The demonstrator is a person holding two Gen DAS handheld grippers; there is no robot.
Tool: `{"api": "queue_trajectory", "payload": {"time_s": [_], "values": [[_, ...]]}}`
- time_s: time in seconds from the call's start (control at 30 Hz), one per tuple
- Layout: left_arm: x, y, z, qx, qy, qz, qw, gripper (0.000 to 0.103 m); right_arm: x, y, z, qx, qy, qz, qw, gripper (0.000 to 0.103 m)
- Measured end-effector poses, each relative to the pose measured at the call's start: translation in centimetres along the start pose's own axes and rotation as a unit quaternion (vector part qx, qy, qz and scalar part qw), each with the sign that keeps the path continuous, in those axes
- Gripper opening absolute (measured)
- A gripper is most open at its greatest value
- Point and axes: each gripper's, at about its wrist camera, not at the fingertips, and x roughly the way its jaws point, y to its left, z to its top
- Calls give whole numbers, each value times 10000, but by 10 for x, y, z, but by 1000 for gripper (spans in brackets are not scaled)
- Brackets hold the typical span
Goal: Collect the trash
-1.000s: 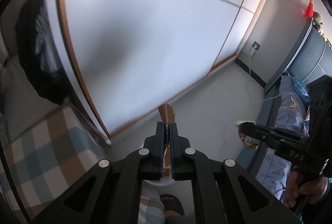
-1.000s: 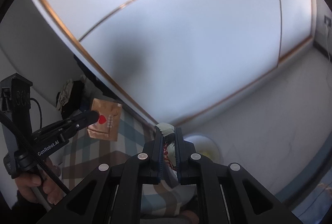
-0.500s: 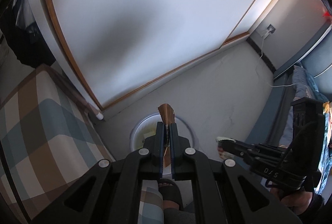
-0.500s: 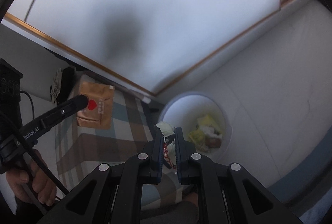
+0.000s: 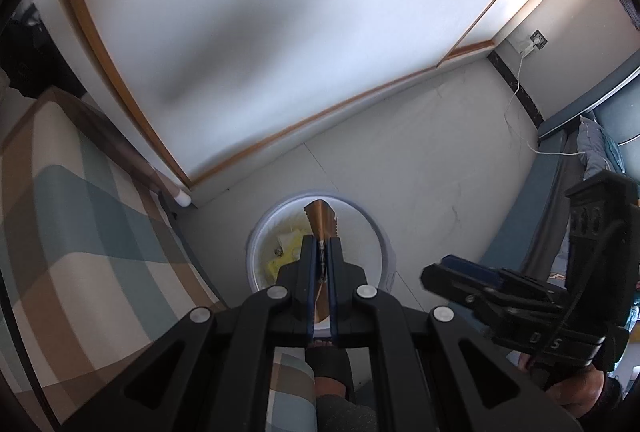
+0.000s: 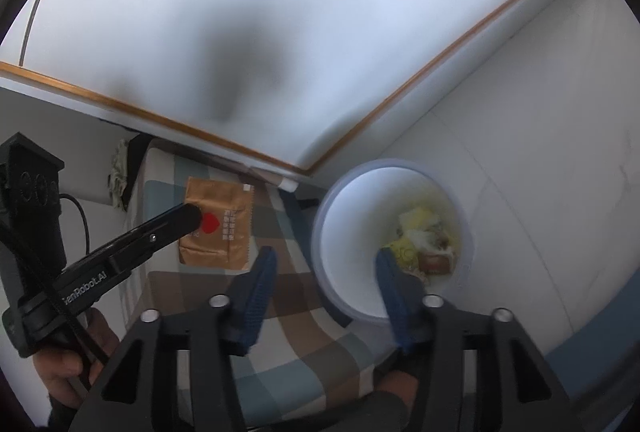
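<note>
The flat brown foil packet (image 5: 321, 228) sits between the fingers of the left tool (image 5: 321, 252), which is closed tightly on it, directly above the round white plastic trash bin (image 5: 382, 232). The right tool (image 6: 324, 264) is wide open and holds nothing; the bin is just ahead of its right finger (image 6: 394, 288). Inside the bin lie yellow and white wrappers (image 6: 424, 232). A checked blanket (image 6: 304, 312) lies under the right tool.

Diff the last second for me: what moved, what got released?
The right gripper opened and let go of its white-and-red wrapper, which is no longer between its fingers. Both views tipped down, bringing the white bin into view. The left gripper stays shut on the brown wrapper.
</note>
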Motion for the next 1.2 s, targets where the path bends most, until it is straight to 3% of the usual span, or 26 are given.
{"api": "queue_trajectory", "payload": {"time_s": [0.23, 0.43, 0.53, 0.6, 0.67, 1.2], "values": [[17, -4, 1, -45, 438, -44, 9990, 3, -13, -19, -2, 249, -127, -266, 9993, 61], [28, -1, -1, -236, 721, -157, 9970, 18, -29, -28, -6, 436, -243, -310, 9983, 63], [24, 5, -4, -386, 693, -178, 9967, 34, -30, -28, -8, 503, -299, -370, 9976, 65], [19, 6, -5, -425, 586, -158, 9972, 58, -30, -30, -9, 556, -324, -371, 9972, 65], [11, 9, -7, -488, 463, -149, 9976, 64, -31, -32, -11, 594, -358, -387, 9968, 66], [-25, 8, -23, -555, -116, -63, 9984, 69, -51, -8, -23, 368, -554, -415, 9969, 75]]}}
